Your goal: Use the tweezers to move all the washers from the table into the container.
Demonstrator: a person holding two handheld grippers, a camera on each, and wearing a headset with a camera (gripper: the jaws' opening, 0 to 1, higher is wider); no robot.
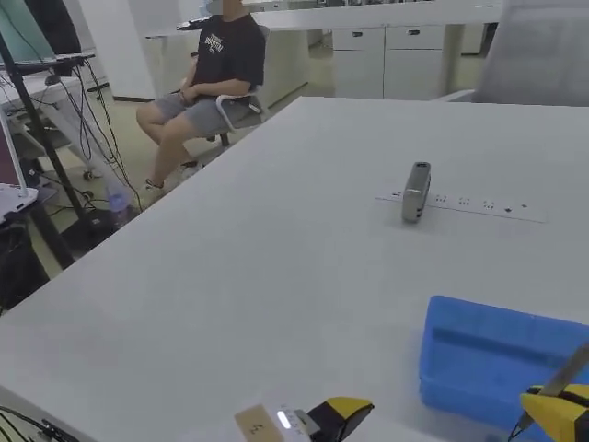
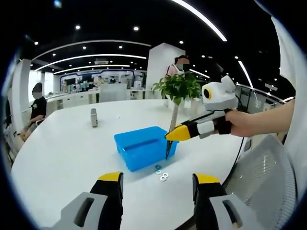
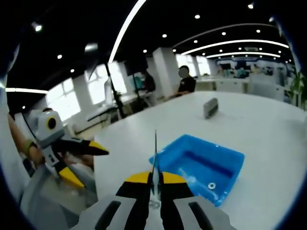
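Notably, the right gripper point(image 3: 154, 181) clamps tweezers point(image 3: 155, 153), one washer point(image 3: 211, 185) in the container point(image 3: 218, 163); the open, empty left gripper point(image 2: 157, 181) faces table washers point(image 2: 164, 177).

Washers point(image 2: 162, 174) lie just beside the blue container point(image 2: 139, 148); tweezers point(image 2: 168, 146) point down near them.

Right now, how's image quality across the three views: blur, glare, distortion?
Head view: even, soft light, slight blur, blue container cut off by the frame edge. Left gripper view: strong fisheye bending, bright ceiling strips, washers tiny but legible on the table. Right gripper view: softest overall, tweezers close to the lens and blurred.
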